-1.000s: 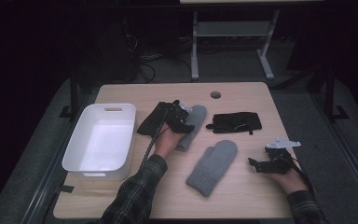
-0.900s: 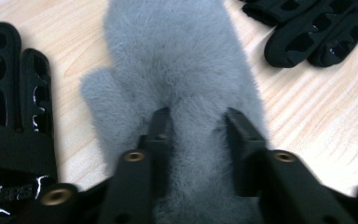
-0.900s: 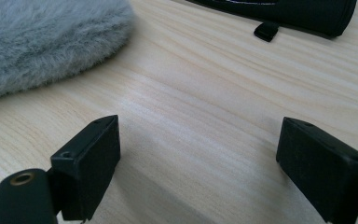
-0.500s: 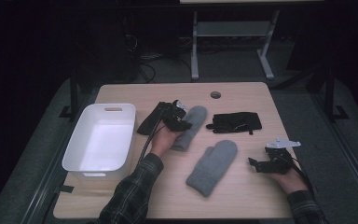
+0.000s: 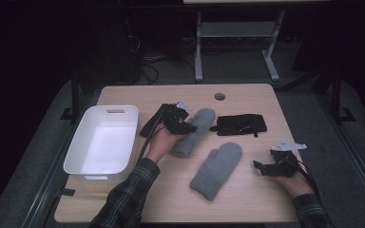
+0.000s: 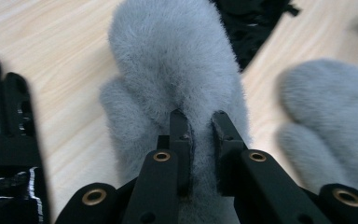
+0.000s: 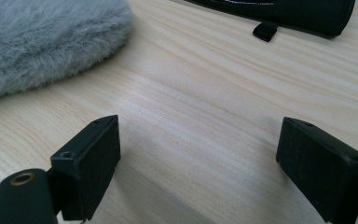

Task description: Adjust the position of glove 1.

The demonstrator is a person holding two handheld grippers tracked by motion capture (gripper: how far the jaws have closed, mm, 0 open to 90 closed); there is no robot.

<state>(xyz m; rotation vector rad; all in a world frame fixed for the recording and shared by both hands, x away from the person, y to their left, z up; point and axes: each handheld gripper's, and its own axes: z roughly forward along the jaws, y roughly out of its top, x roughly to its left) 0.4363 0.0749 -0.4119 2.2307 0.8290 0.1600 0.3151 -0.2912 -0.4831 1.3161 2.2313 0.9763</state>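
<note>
Left gripper [image 6: 199, 122] pinched on the fur of a grey mitten [image 6: 177, 70] mid-table. Right gripper [image 7: 198, 154] spread wide, holding nothing, near the right edge. Bare wood between second mitten [image 5: 217, 168] and right gripper. White tub [image 5: 103, 141] at left edge.

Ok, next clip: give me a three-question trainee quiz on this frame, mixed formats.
1. True or false: the left gripper is pinching the grey mitten it is on.
2. Which is open over bare table? A) the left gripper B) the right gripper
3. Fill in: the white bin holds ____.

Key: 1 true, its jaws are closed on the fur. 2 B, jaws wide apart, nothing between them. 3 nothing.
</note>
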